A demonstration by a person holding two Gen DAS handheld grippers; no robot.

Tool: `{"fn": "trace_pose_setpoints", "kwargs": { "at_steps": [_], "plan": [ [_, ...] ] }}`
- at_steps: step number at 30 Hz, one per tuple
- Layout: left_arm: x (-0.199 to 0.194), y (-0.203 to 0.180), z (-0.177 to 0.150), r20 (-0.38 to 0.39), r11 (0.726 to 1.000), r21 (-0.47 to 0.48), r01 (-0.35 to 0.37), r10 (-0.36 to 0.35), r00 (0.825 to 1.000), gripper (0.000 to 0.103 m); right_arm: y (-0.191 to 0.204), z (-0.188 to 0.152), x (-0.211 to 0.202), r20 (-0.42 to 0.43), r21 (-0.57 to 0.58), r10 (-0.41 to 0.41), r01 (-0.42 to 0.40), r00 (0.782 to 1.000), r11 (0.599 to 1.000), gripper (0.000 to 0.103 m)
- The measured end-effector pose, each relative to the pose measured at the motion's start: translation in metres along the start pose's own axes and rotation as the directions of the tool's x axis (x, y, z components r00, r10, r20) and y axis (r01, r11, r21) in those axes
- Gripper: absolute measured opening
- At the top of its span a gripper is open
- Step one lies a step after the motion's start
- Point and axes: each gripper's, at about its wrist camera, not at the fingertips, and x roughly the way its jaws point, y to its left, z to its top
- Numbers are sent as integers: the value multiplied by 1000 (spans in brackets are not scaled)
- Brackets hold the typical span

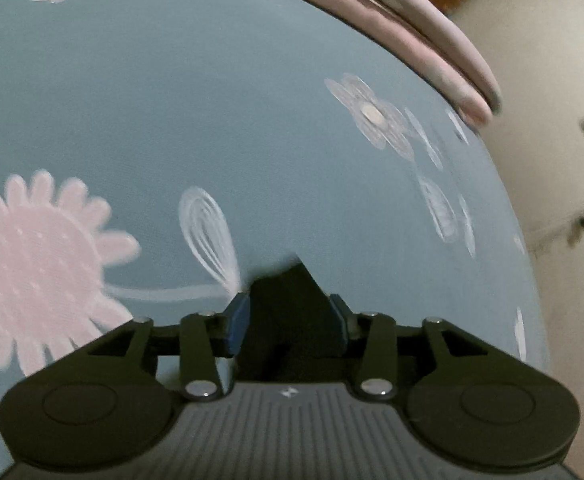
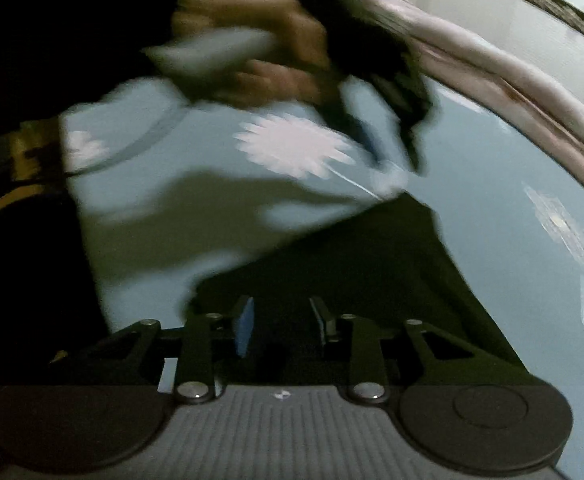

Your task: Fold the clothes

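In your left wrist view, the big pink flower (image 1: 32, 268) printed on the blue bedsheet (image 1: 172, 100) sits at the far left, its pale stem running rightward to a white leaf outline (image 1: 210, 236). Just right of that leaf is your left hand-held gripper (image 1: 290, 320): its blue-padded fingers (image 1: 238, 326) are clamped on a dark garment (image 1: 292, 304), whose corner peaks up between them and hides the sheet behind. Further right a white outlined flower (image 1: 372, 114) lies on the sheet, and a pink blanket (image 1: 412, 28) runs along the bed's far edge, with the pale wall at the extreme right.

In your right wrist view (heavily blurred), the left edge is dark. Moving right, the sheet (image 2: 492, 184) shows a pink flower print (image 2: 292, 146), and above it your left hand (image 2: 272, 52) holds the other hand-held gripper (image 2: 392, 152) down near the cloth. The dark garment (image 2: 352, 256) spreads from there toward the camera across the bed. Your right hand-held gripper (image 2: 280, 326) has its fingers (image 2: 246, 326) parted with dark cloth between them; I cannot tell whether they pinch it. The pink blanket (image 2: 492, 64) crosses the upper right.
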Motion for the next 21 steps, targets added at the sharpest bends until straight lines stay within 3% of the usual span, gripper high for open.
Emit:
{"fn": "trace_pose_setpoints", "kwargs": {
  "at_steps": [4,7,11,13,16,18,21],
  "plan": [
    [17,-16,-26,-76,997,52,58,-54,996,42,-36,-15,5,-35,152,-37,42,999,987,42],
    [34,-14,-33,-94,998,43,35,-31,995,42,-49,-24,15,-70,250,3,15,998,968,44],
    [40,4,-30,-75,997,-60,55,-60,995,42,-44,-35,6,-76,302,51,-26,996,953,59],
    [36,6,-27,-70,995,-83,48,-54,996,42,-38,-39,0,-74,299,70,-45,995,953,61],
    [24,-13,-27,-65,1000,4,-7,7,998,44,-38,-42,-7,-73,303,84,-58,994,951,61],
    [14,-28,-33,-58,996,91,5,0,998,52,-47,-41,-17,-46,330,76,-57,996,942,61],
    [4,-49,-50,-66,976,217,6,9,998,56,-74,-43,-32,-9,392,16,-12,1000,920,75]
  ]
}}
